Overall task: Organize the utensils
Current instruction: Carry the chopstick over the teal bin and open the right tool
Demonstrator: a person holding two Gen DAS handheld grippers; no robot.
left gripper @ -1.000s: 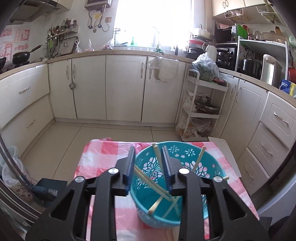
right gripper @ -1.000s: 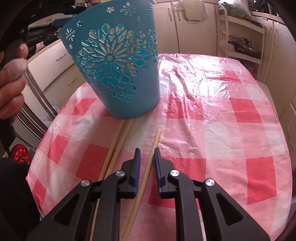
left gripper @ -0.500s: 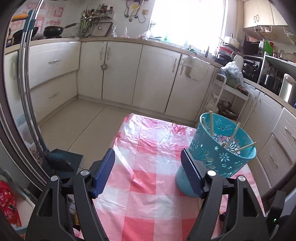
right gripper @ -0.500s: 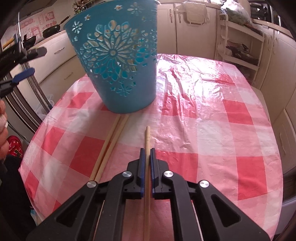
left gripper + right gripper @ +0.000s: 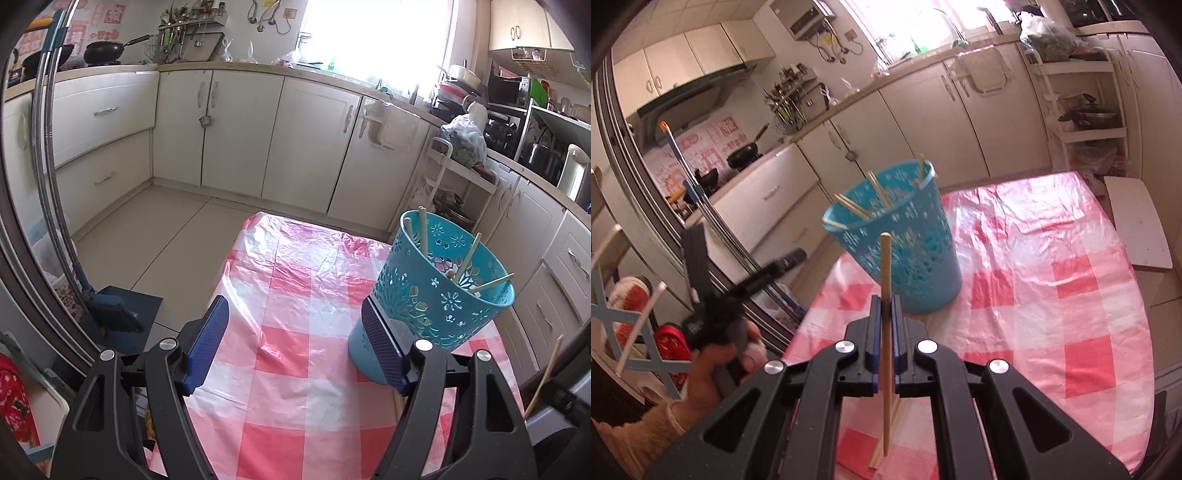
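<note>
Right gripper (image 5: 885, 314): jaws pinch one wooden chopstick (image 5: 885, 295), raised clear of the checked tablecloth (image 5: 1052, 280). Left gripper (image 5: 295, 332): jaws spread, empty, beside the teal perforated basket (image 5: 443, 295), possibly touching; chopsticks stand inside.

A pale wooden chopstick (image 5: 885, 332) stands near-upright before the teal basket (image 5: 916, 258) holding perhaps 4 more.

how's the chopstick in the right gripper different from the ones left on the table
The held chopstick stands nearly upright, clamped between the shut jaws of the right gripper; the table chopsticks lie flat on the checked tablecloth. The held chopstick is lifted clear of the cloth, while the table chopsticks rest on it, mostly hidden behind the gripper. The held one is alone; the table ones lie close together. All look like the same pale wood.
</note>
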